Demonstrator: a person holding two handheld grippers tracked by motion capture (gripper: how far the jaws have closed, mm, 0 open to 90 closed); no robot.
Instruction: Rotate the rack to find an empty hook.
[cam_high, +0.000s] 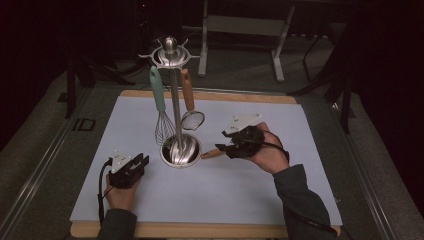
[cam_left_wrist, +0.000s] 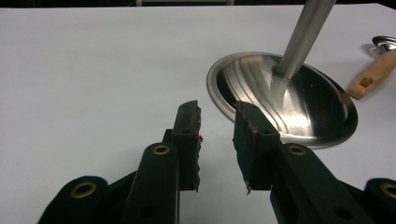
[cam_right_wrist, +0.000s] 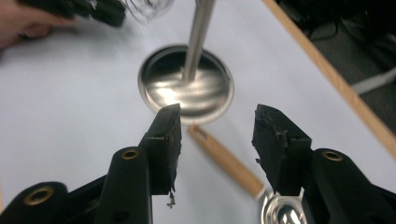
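Both grippers gape empty — right gripper (cam_right_wrist: 212, 135) straddles a wooden-handled spoon (cam_right_wrist: 224, 161), bowl cut off.

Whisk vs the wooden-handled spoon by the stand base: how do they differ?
The whisk hangs upright from the stand; the spoon lies flat on the table. The whisk's handle is teal, the spoon's is wood. The spoon lies between the right gripper's open jaws; the whisk hangs apart from both grippers.

Whisk (cam_high: 161, 112), strainer (cam_high: 191, 107) hang on stand (cam_high: 174, 95); metal frame (cam_high: 245, 30), perhaps table, behind.
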